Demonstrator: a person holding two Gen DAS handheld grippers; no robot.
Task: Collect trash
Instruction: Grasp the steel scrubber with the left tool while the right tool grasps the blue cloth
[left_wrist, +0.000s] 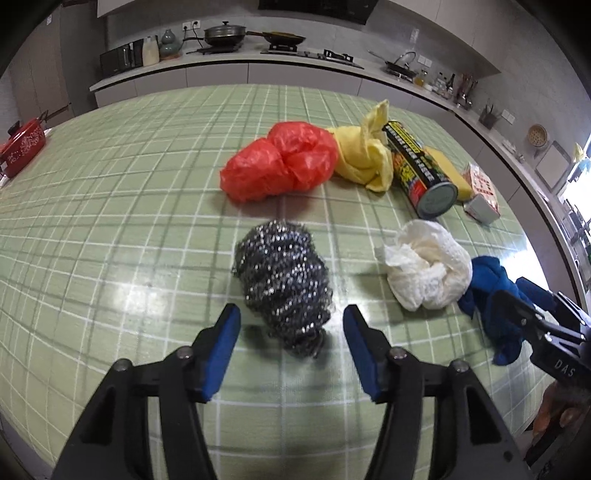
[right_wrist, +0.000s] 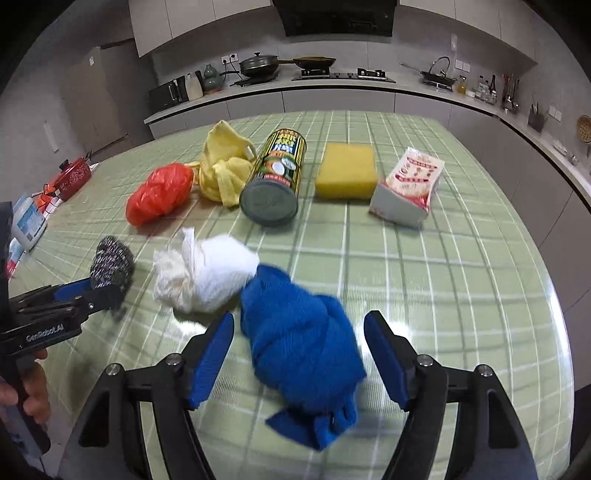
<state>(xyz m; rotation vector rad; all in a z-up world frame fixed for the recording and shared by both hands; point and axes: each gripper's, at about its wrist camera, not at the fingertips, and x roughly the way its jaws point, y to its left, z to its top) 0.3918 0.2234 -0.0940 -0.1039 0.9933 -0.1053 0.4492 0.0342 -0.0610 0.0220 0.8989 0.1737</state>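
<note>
On the green checked table (left_wrist: 110, 221), a steel wool scourer (left_wrist: 284, 280) lies between the jaws of my left gripper (left_wrist: 291, 314), which is open; the pads stand clear of it. My right gripper (right_wrist: 300, 321) is also open, its blue pads either side of a crumpled blue cloth (right_wrist: 299, 332) without pressing it. A white paper wad (right_wrist: 207, 273) rests between the scourer and the cloth. Further back lie a red plastic bag (right_wrist: 160, 194), a yellow cloth (right_wrist: 221, 166), a tipped can (right_wrist: 275, 181), a yellow sponge (right_wrist: 345, 170) and a small carton (right_wrist: 406, 188).
A red pot (left_wrist: 22, 147) and a white bottle (right_wrist: 27, 221) stand at the table's left edge. Behind the table runs a kitchen counter (right_wrist: 332, 88) with pans and a stove. The table's right edge curves close to the carton.
</note>
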